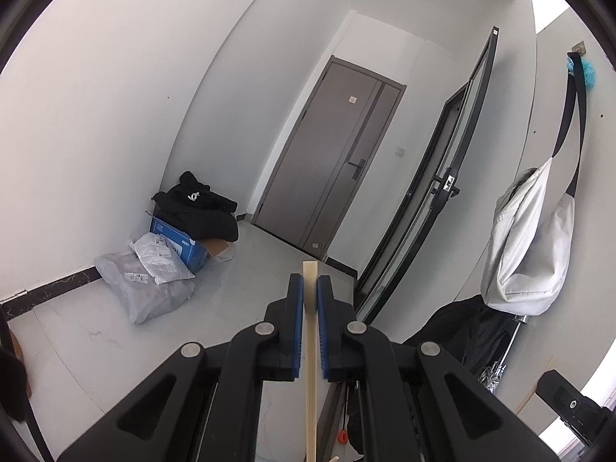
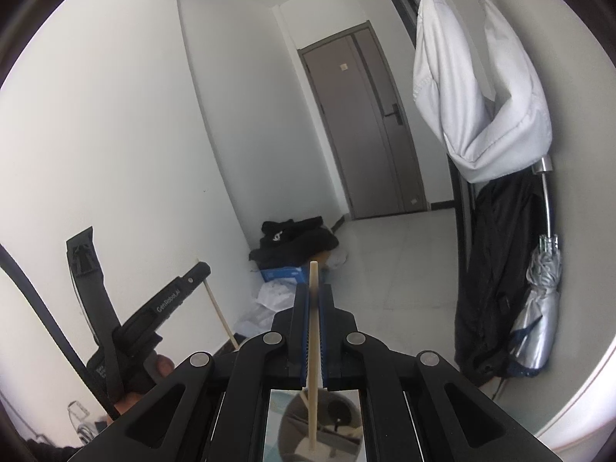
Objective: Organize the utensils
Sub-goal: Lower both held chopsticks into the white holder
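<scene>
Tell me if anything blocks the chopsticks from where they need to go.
Cannot tell: each hand-held gripper, left and right, is shut on a chopstick, but no holder or tray is in view.

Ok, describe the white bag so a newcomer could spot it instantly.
Start at the grey door down the hallway, then follow the right-hand wall toward the camera. The white bag hangs there by a dark strap, above a black garment and a folded silver umbrella; nothing else hanging there is white.
</scene>
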The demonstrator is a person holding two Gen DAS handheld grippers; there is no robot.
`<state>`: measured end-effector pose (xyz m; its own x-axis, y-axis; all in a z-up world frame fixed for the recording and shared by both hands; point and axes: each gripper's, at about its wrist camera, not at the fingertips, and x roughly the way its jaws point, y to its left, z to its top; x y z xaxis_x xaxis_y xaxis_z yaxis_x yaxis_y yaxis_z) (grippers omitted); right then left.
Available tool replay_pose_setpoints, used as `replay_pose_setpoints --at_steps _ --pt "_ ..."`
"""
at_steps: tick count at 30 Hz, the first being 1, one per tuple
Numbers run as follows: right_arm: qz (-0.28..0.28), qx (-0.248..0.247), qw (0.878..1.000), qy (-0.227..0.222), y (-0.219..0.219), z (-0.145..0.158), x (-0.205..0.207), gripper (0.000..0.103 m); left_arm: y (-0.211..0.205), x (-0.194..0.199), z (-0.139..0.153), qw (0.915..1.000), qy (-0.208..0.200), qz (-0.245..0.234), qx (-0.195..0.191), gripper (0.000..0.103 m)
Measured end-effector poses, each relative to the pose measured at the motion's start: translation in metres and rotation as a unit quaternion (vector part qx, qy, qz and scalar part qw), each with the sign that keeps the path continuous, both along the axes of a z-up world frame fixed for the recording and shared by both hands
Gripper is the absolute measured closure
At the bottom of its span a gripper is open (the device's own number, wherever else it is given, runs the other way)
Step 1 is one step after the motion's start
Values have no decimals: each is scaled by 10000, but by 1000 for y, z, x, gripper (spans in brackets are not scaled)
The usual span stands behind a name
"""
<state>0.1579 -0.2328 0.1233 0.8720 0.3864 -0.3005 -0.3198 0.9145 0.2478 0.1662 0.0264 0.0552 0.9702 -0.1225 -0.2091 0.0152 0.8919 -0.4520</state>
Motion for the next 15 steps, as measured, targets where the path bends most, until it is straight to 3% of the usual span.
replay_pose_setpoints --at_steps 8,15 --pt "-107 -382 9991 -154 21 -19 24 99 -8 16 -11 9998 -48 -131 173 99" --pt "-4 -402 9992 18 30 -40 34 99 -16 20 -19 9987 -120 -345 359 99"
